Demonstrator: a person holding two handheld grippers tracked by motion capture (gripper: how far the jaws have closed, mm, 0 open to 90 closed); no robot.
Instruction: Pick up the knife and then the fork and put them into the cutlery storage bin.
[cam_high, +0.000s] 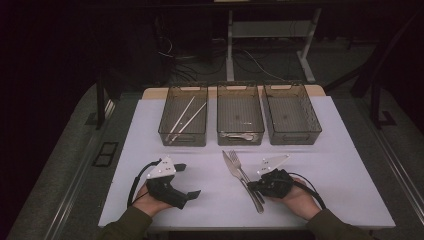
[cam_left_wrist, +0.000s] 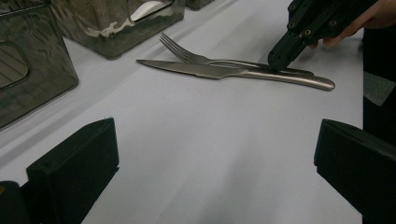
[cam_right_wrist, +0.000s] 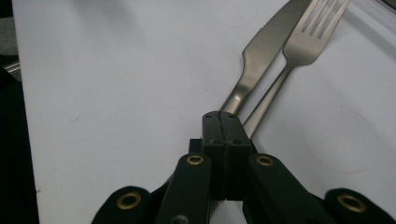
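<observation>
Resting your right gripper (cam_high: 254, 186) at lower centre-right of high view, jaws pressed together with nothing between them, tips touching handles of knife (cam_high: 239, 177) and fork (cam_high: 242, 172), which lie side by side below middle bin (cam_high: 240, 112). Your left gripper (cam_high: 186, 181) sits lower left, jaws spread wide over bare white table (cam_high: 210, 200).
</observation>
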